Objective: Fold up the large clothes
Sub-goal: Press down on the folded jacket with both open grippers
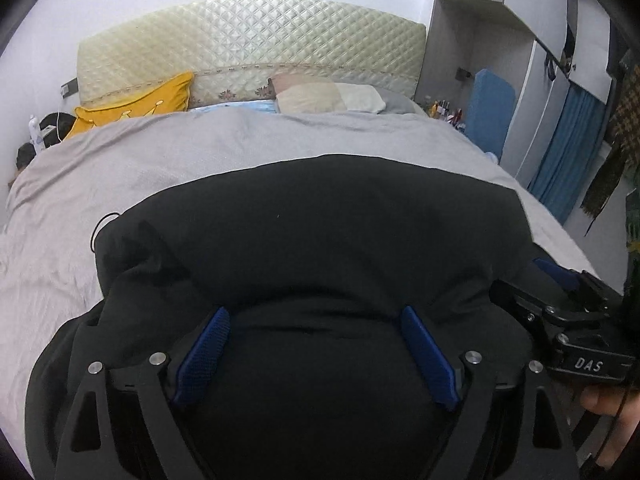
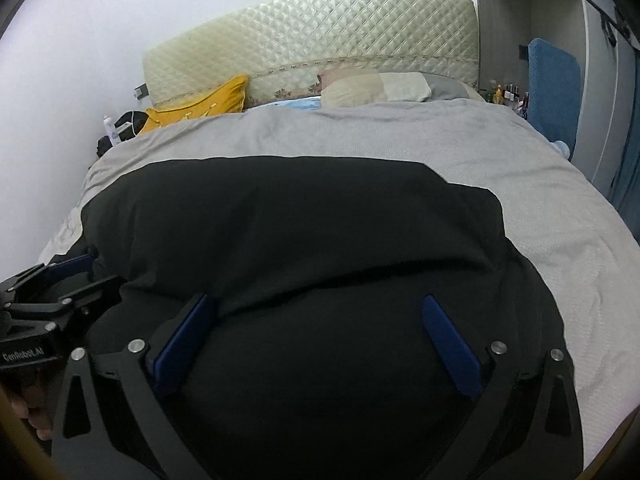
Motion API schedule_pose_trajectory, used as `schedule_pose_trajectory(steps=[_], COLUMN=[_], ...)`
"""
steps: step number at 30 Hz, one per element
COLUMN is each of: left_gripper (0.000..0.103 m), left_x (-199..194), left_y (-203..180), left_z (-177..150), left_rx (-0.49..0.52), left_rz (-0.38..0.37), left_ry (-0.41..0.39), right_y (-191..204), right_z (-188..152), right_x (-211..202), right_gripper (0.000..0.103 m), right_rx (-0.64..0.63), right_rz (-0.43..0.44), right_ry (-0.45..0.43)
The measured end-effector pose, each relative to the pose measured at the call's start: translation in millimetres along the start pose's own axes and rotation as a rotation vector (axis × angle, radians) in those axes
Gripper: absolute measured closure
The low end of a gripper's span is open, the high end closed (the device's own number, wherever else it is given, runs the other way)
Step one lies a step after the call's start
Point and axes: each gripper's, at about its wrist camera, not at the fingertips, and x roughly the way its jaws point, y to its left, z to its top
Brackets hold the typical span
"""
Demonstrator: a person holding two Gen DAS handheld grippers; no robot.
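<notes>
A large black garment (image 1: 320,220) (image 2: 280,220) lies folded over on the grey bedspread (image 1: 120,168) (image 2: 540,208), with a fold ridge running across its near part. My left gripper (image 1: 316,314) is open wide just above that ridge, and its blue pads (image 1: 208,344) press on nothing. My right gripper (image 2: 318,300) is also open wide over the garment's near part. Each gripper shows in the other's view: the right gripper (image 1: 532,280) at the garment's right edge, the left gripper (image 2: 94,274) at its left edge. A thin black cord (image 1: 102,224) loops out at the garment's left corner.
A quilted cream headboard (image 1: 248,40) stands at the far end, with a yellow pillow (image 1: 132,104) and a beige pillow (image 1: 328,98) in front of it. A blue pad (image 1: 490,112), small bottles (image 2: 506,94) and wardrobe doors (image 1: 560,92) are on the right. A hand (image 1: 612,412) holds the right gripper.
</notes>
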Motion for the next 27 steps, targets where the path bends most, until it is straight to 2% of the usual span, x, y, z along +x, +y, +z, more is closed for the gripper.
schedule_pose_trajectory(steps=[11,17,24,27], left_gripper=[0.011,0.009,0.009,0.009], left_x=[34.8,53.7,37.1,23.1], left_y=[7.5,25.3,28.8,33.6], left_z=[8.0,10.7,5.9,10.5], left_rx=[0.025,-0.017,-0.012,-0.005], left_rz=[0.026,-0.018,-0.038,0.012], left_ry=[0.008,0.000,-0.019,-0.027], right_y=[-4.7,2.2,3.5,1.6], right_z=[8.0,8.4,7.0,7.4], right_x=[36.4,52.1,44.5,23.1], right_gripper=[0.000,0.000,0.000,0.000], right_rx=[0.025,0.014,-0.002,-0.046], right_rz=[0.045,0.018,0.016,0.000], right_ry=[0.028,-0.009,-0.014,-0.057])
